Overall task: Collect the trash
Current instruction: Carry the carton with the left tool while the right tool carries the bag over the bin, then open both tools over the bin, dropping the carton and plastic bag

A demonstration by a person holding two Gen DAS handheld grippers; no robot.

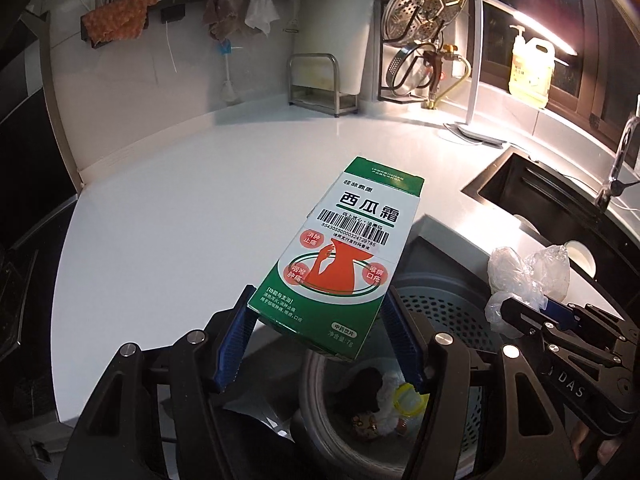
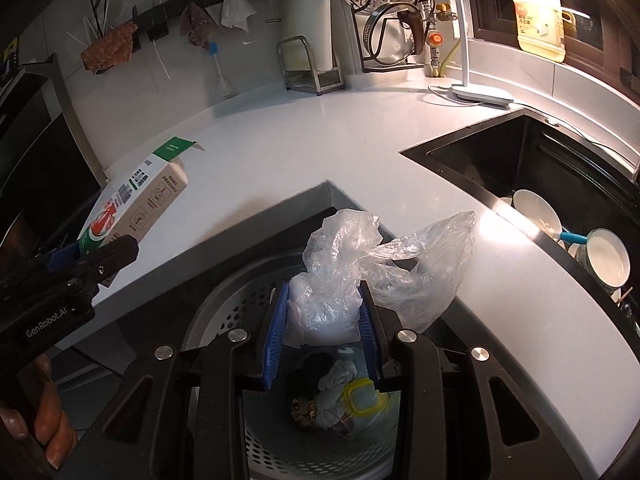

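Observation:
My left gripper point(image 1: 318, 304) is shut on a green and white medicine box point(image 1: 344, 252), held tilted over the rim of a grey perforated trash bin point(image 1: 440, 312). The same box point(image 2: 136, 204) shows at the left of the right wrist view, with the left gripper point(image 2: 92, 256) on it. My right gripper point(image 2: 324, 304) is shut on a crumpled clear plastic bag point(image 2: 360, 272), held above the bin point(image 2: 224, 312). That bag point(image 1: 528, 280) and the right gripper point(image 1: 536, 312) appear at the right of the left wrist view. Trash lies at the bin's bottom point(image 2: 340, 400).
A white counter point(image 1: 200, 208) wraps around the bin. A black sink point(image 2: 520, 160) with bowls point(image 2: 604, 260) lies to the right. A white desk lamp point(image 2: 472, 92), a pot-lid rack point(image 2: 392, 20), a metal stand point(image 2: 308, 68) and a soap jug point(image 2: 540, 20) stand at the back.

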